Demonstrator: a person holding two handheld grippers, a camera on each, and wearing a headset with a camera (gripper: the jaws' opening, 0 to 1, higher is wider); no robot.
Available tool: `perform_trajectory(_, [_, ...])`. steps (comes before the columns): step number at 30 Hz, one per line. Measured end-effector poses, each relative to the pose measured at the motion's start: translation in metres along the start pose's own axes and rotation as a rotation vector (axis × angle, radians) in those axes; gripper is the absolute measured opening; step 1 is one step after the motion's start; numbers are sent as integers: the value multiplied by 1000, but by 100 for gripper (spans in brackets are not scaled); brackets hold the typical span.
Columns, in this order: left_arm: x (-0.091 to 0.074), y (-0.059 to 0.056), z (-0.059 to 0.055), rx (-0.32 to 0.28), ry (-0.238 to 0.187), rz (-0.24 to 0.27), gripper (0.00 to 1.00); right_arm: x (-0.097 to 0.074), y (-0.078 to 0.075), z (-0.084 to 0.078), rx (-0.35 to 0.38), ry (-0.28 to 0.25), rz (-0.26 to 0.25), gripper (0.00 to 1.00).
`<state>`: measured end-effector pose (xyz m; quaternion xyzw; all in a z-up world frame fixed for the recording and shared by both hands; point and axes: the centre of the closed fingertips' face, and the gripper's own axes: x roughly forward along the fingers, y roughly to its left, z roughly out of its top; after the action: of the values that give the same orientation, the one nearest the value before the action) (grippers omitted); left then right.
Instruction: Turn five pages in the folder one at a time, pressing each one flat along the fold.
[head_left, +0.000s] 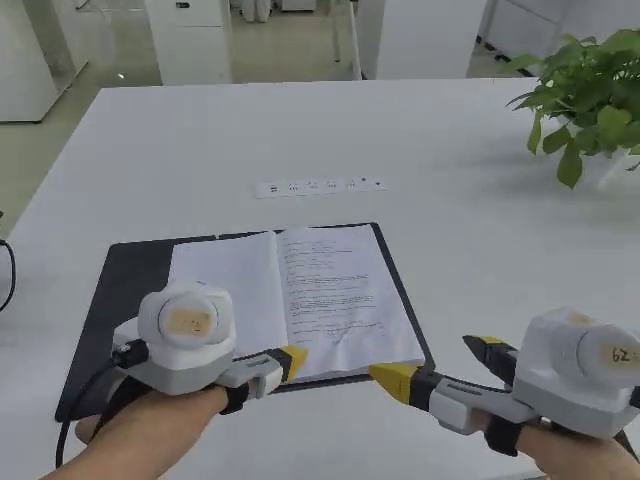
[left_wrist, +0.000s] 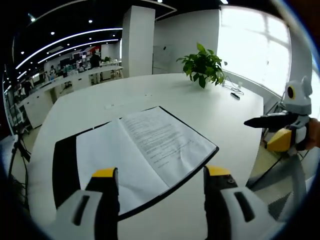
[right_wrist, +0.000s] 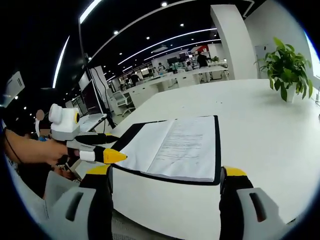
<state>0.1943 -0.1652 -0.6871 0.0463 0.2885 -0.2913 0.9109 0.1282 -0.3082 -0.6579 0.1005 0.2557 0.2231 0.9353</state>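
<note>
A black folder (head_left: 125, 290) lies open on the white table, a blank page (head_left: 225, 290) on its left and a printed page (head_left: 335, 295) on its right. In the left gripper view the folder (left_wrist: 65, 160) sits just beyond my open left gripper (left_wrist: 161, 176). In the head view the left gripper (head_left: 285, 362) hovers at the folder's near edge. My right gripper (head_left: 440, 365) stays open near the folder's front right corner, holding nothing. From the right gripper view the folder (right_wrist: 217, 150) lies ahead of the right gripper (right_wrist: 167, 172), and the left gripper (right_wrist: 102, 147) enters from the left.
A power strip (head_left: 320, 186) is set into the table beyond the folder. A potted plant (head_left: 590, 105) stands at the far right. The table's near edge runs just under the grippers. Office desks and a white column fill the background.
</note>
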Motion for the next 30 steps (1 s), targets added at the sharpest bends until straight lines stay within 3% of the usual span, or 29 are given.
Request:
perform_trajectory(4, [23,-15,-4,60,18,-35,69,0,-3,-1,9,0,-12,86])
perform_trajectory(10, [56,-38,-2,99,23,-81,67,-1,-7,-1,14,-10,-30,85])
perform_trajectory(16, [76,-54,-5,122,43,-106,65,-3,-7,2,13,-25,-31,84])
perform_trajectory(30, [110,-59,-6,109,64,-95,63,-11,-15,1,43,-46,-57,80])
